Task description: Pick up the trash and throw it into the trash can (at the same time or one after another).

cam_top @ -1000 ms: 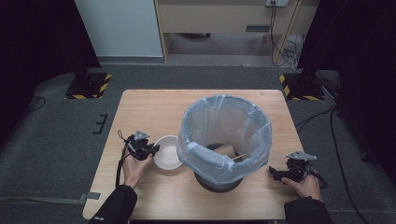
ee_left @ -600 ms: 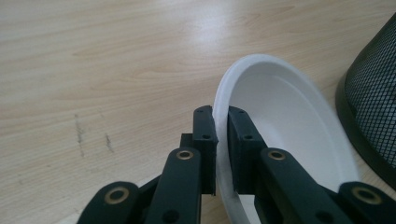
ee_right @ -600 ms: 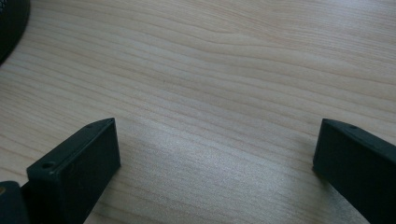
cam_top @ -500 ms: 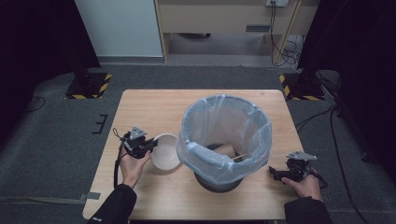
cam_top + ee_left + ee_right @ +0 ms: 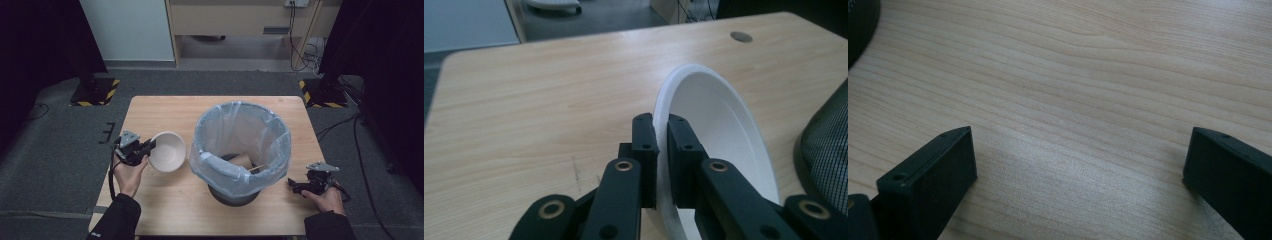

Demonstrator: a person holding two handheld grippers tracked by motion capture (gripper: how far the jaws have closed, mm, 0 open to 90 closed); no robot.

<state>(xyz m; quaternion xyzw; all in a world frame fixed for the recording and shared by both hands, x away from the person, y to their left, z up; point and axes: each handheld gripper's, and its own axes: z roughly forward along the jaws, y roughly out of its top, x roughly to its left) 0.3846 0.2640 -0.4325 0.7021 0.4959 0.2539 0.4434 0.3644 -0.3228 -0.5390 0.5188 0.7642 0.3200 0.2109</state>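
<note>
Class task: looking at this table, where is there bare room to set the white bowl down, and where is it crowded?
Free: the far strip of table behind the bowl, and the near edge between both hands. Crowded: the middle, taken by the lined bin, with the bowl close beside it.

The big bin (image 5: 241, 150) stands in the middle of the bench (image 5: 165, 107); the back looks bare, maybe passable.

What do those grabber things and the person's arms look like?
Each hand-held gripper, left and right, is black with two blocky flat jaws. Brass-coloured rivets dot the left one's linkage. A grey three-cornered plate sits on top of each, and a black cable trails from the left one. The person wears dark sleeves.
</note>
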